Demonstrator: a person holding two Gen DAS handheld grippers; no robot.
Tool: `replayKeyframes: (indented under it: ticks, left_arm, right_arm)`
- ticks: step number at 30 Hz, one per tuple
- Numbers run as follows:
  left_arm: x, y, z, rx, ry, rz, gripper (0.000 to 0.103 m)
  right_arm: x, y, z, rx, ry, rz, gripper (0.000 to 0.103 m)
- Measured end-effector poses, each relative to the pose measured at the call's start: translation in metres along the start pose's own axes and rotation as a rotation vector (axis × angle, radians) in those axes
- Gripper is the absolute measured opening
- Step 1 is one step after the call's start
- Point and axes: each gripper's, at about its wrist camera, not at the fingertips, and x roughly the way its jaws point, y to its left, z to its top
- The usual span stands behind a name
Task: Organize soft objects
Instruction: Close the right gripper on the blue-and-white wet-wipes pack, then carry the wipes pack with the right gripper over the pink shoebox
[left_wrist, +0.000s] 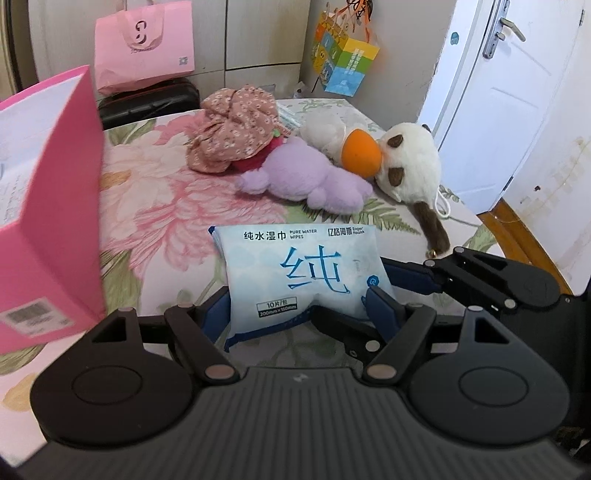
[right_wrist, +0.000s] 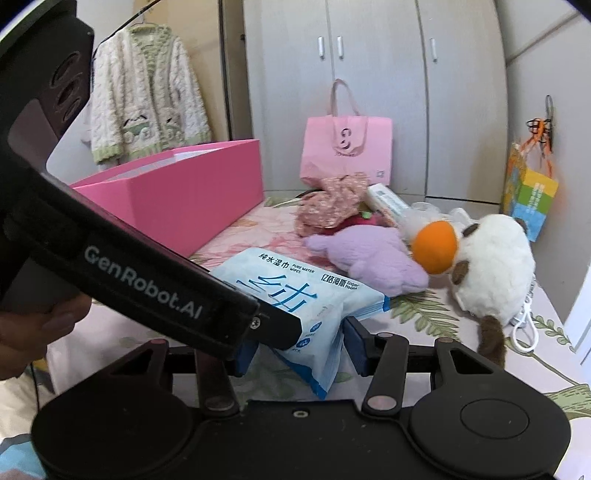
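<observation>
Standing at the left on the floral bed (left_wrist: 155, 206), the pink box (left_wrist: 48, 221) neighbours the wet-wipes pack (left_wrist: 306, 280), clamped by both the left gripper (left_wrist: 295, 314) and right gripper (right_wrist: 299, 350) fingers, with plush toys (left_wrist: 314, 177) beyond.

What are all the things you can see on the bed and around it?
wipes pack: one, pale blue, front of bed, held between both grippers
purple plush: one, lilac, middle of bed
white plush: one, white with brown patches and orange beak, right of purple plush
floral cloth bundle: one, pink-brown, behind purple plush
pink box: one, open, left on bed
pink bag: one, by wardrobe
colourful bag: one, hanging at right
cardigan: one, cream and green, hanging at left
left gripper: fingers on pack
right gripper: fingers on pack corner
</observation>
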Motion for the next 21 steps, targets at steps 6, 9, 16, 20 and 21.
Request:
replayKeyframes:
  ticks: [6, 9, 16, 20, 21]
  left_arm:
    - [-0.031, 0.013, -0.012, -0.056, 0.022, 0.018, 0.076]
    - [-0.050, 0.020, -0.019, -0.082, 0.027, 0.028, 0.076]
    - [-0.099, 0.038, -0.032, -0.150, 0.036, 0.052, 0.076]
    - [-0.126, 0.050, -0.034, -0.200, 0.037, 0.071, 0.076]
    - [-0.134, 0.055, -0.034, -0.218, 0.042, 0.072, 0.076]
  right_arm:
    - [-0.011, 0.024, 0.010, -0.033, 0.051, 0.063, 0.056]
    - [-0.015, 0.038, 0.017, -0.055, 0.081, 0.100, 0.056]
    - [-0.032, 0.079, 0.033, -0.173, 0.101, 0.178, 0.056]
    - [-0.042, 0.103, 0.046, -0.251, 0.075, 0.195, 0.056]
    - [-0.045, 0.109, 0.050, -0.271, 0.070, 0.206, 0.056]
